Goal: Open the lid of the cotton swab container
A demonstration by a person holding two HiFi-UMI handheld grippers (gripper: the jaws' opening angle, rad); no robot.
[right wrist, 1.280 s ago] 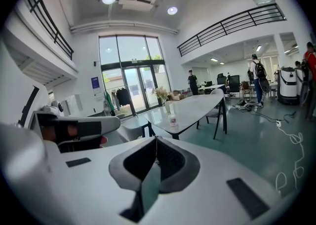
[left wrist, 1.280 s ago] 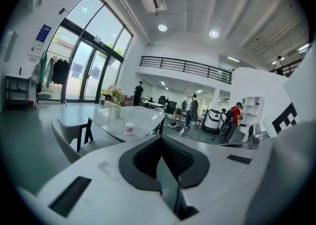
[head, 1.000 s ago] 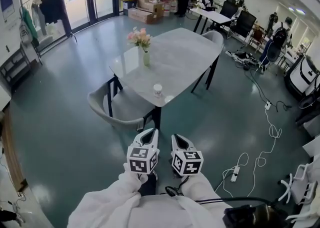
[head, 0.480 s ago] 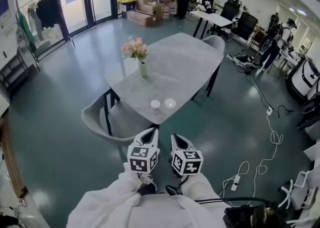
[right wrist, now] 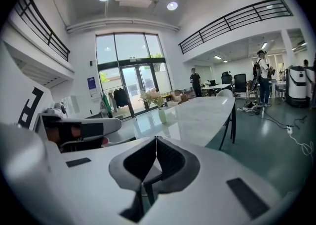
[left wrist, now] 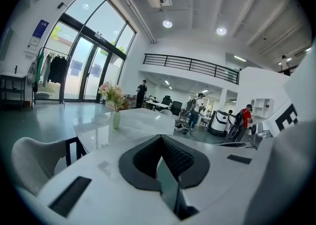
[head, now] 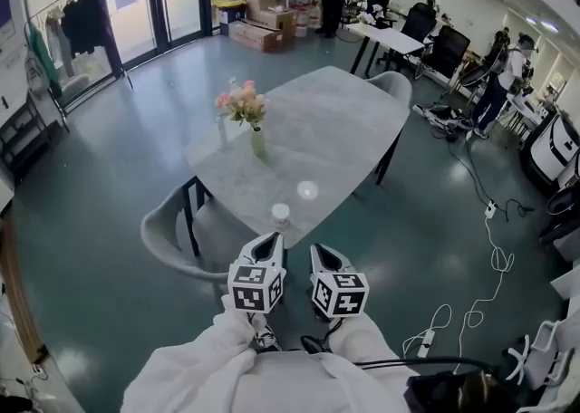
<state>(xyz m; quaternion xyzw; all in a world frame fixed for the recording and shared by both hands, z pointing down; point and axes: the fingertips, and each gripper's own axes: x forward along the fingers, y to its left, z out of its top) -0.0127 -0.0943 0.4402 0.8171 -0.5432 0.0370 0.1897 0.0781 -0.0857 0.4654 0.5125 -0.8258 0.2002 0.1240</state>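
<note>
The cotton swab container (head: 281,214), a small white cylinder, stands upright at the near edge of the grey marble table (head: 335,121); its lid looks on. Neither gripper view shows it. I hold both grippers side by side in front of me, short of the table and a little below the container in the head view. The left gripper (head: 269,240) has its jaws shut with nothing between them, seen also in its own view (left wrist: 161,138). My right gripper (head: 324,249) is likewise shut and empty (right wrist: 156,139).
A vase of pink flowers (head: 256,135) stands on the table's left side. One grey chair (head: 172,235) sits at the near left corner, another (head: 391,83) at the far end. Cables and a power strip (head: 426,340) lie on the floor to the right. People stand at desks behind.
The table and container have come nearer to me and sit lower in the head view, closer to the grippers. Both grippers stay shut in the same place in view.
</note>
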